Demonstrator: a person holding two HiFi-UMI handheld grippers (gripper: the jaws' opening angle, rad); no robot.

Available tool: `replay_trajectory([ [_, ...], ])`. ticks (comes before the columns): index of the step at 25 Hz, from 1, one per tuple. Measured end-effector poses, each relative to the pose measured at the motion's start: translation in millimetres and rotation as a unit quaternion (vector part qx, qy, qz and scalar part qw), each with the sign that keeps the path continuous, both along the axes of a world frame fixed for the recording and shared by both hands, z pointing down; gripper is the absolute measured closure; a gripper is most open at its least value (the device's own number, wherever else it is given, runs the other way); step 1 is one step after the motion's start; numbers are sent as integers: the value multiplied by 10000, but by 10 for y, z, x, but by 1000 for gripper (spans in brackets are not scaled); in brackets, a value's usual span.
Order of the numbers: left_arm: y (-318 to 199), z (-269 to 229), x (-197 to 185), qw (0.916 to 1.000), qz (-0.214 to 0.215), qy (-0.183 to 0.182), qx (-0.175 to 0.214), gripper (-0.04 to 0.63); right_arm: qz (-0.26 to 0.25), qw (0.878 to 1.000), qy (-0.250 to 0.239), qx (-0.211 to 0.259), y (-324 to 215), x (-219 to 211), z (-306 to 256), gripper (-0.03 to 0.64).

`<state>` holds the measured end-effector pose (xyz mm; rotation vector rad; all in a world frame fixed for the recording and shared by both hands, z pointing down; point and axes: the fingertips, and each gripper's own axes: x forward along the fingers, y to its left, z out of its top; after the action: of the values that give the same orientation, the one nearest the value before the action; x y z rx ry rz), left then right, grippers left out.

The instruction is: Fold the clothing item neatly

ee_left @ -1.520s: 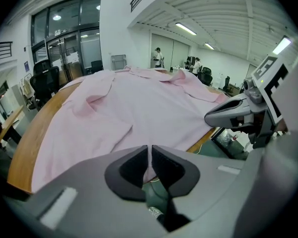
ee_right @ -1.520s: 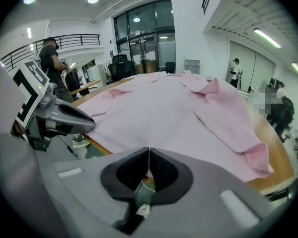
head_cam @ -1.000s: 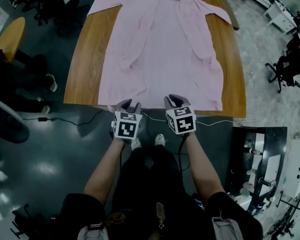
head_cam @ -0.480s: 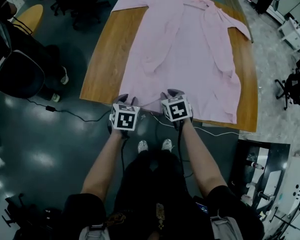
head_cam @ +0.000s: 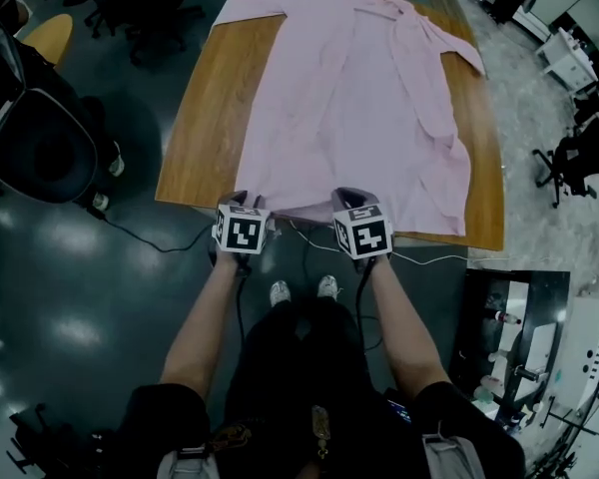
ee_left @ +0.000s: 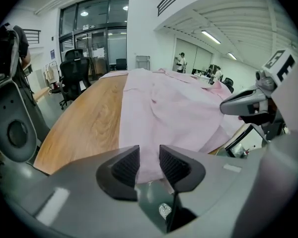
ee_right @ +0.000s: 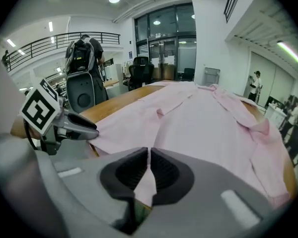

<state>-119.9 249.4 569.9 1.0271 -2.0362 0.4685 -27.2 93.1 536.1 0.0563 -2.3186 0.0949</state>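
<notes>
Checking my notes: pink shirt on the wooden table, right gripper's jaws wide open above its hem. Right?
No: the right gripper has just been closing and its jaws pinch the hem of the pink shirt, per the right gripper view. The rest holds.

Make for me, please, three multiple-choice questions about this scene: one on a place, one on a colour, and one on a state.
1. Where does the shirt lie?
A. on the floor
B. on the wooden table
C. on an office chair

2. Which colour is the shirt?
A. blue
B. white
C. pink

3. How do the fingers of the right gripper stand?
A. closed on the shirt's near hem
B. wide apart, with nothing between them
C. closed on a cable

Answers:
1 B: the shirt is spread flat over the wooden table.
2 C: its cloth is pale pink in every view.
3 A: the right gripper has just been closing, and its fingers pinch the hem between them.
</notes>
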Motion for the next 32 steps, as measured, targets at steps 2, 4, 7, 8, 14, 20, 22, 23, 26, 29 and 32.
replay_trajectory([
  [2, -1, 7, 18, 10000, 43, 41, 18, 459, 201, 9997, -110, 10, 31, 183, -62, 595],
  [4, -11, 4, 25, 9999, 100, 62, 9, 459, 422, 9989, -187, -21, 88, 346, -81, 594],
  [7, -43, -6, 11, 9998, 188, 37, -10, 459, 692, 9973, -230, -98, 203, 560, -9, 594],
  [8, -54, -6, 7, 9998, 211, 34, -10, 459, 766, 9967, -230, -126, 234, 617, 38, 594],
  [14, -98, 40, 61, 9994, 340, -4, -63, 459, 1155, 9922, -77, -467, 211, 735, 394, 594],
  [20, -134, -136, 115, 9989, 448, -105, -53, 459, 945, 9931, -51, -697, 195, 733, 342, 560],
  [22, -260, -319, 153, 9984, 516, -180, 164, 459, 958, 9934, -176, -598, 70, 730, 170, 554],
  [23, -340, -416, 169, 9978, 559, -228, 279, 459, 980, 9934, -258, -538, -12, 713, 77, 554],
  [26, -618, -659, 229, 9953, 705, -300, 596, 459, 1005, 9929, -533, -342, -301, 576, -214, 554],
  [29, -964, -843, 297, 9918, 912, -343, 830, 459, 870, 9931, -777, -96, -651, 305, -509, 554],
  [32, -1298, -931, 321, 9893, 1079, -355, 911, 459, 605, 9934, -960, 149, -1049, -88, -754, 554],
])
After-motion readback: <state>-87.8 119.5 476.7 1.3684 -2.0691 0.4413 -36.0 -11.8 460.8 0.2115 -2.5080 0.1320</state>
